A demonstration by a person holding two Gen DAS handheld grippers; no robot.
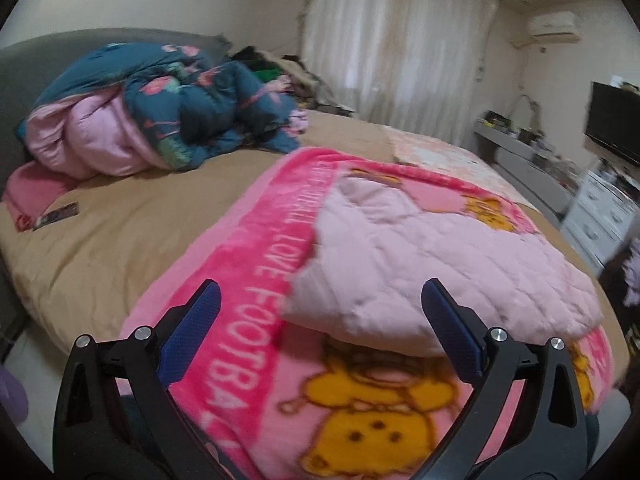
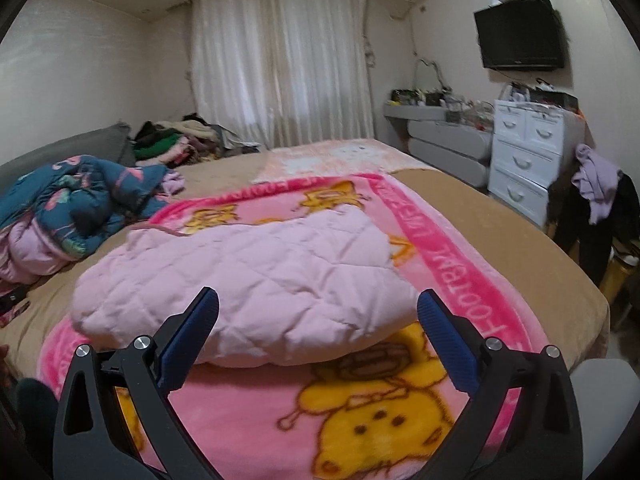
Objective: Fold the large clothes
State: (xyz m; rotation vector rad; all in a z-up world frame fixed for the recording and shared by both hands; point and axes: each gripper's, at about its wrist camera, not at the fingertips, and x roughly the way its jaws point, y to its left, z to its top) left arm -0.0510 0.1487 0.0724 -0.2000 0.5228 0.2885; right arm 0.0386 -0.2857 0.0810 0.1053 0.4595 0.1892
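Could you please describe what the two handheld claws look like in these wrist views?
Both look identical. The left claw and right claw each have two matte black, angular arms joined with round silver bolts, ending in flat blue textured pads. No cables, markings or sleeves show.

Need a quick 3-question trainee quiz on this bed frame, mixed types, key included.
1. True or false: the left tongs grip the pale pink quilted garment.
2. The garment lies on: A) tan bedsheet B) pink cartoon blanket C) teal floral duvet
3. Fill in: the right tongs are ____.

Key: 1 false, they are open and holding nothing; 2 B; 3 open.
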